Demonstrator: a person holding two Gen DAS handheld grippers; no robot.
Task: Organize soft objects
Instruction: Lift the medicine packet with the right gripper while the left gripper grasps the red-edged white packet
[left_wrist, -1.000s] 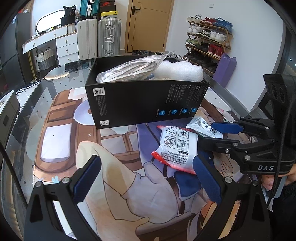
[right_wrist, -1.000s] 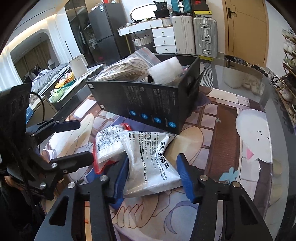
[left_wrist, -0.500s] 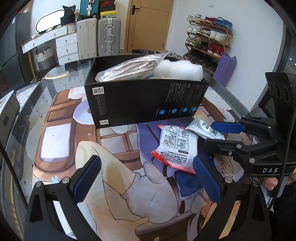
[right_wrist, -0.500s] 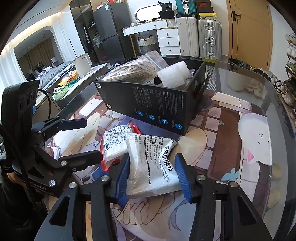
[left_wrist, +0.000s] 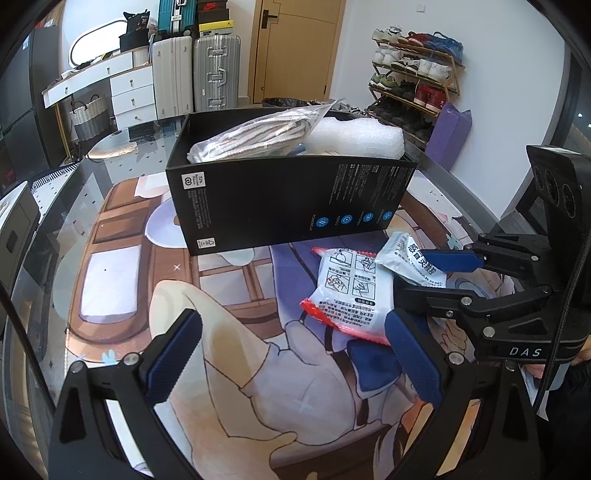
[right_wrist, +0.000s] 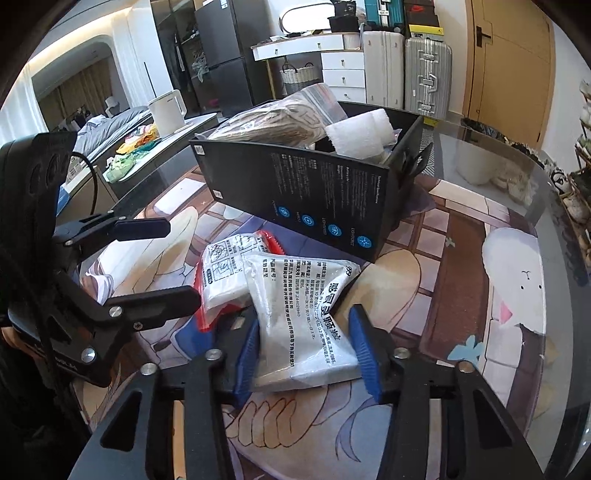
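A white printed pouch (right_wrist: 303, 314) lies on the cartoon mat between the blue pads of my right gripper (right_wrist: 306, 350). Its jaws are closing and both pads touch the pouch's side edges. The left wrist view shows the same pouch (left_wrist: 410, 254) held in the right gripper (left_wrist: 439, 277). Partly under it lies a red-edged white pouch (left_wrist: 347, 291). Behind both stands a black box (left_wrist: 288, 199) holding a clear bag of striped cloth (left_wrist: 255, 136) and a white foam roll (left_wrist: 358, 138). My left gripper (left_wrist: 293, 347) hovers open over the mat, nothing between its fingers.
The printed mat (left_wrist: 122, 280) covers a round glass table whose edge (right_wrist: 554, 206) curves past on the right. A white kettle (right_wrist: 168, 110) stands on a counter beyond. Suitcases (left_wrist: 214, 74) and a shoe rack (left_wrist: 413, 85) line the far walls.
The right gripper's jaws have narrowed onto the white pouch, which now sits bunched and slightly turned between the pads. The left gripper has not moved.
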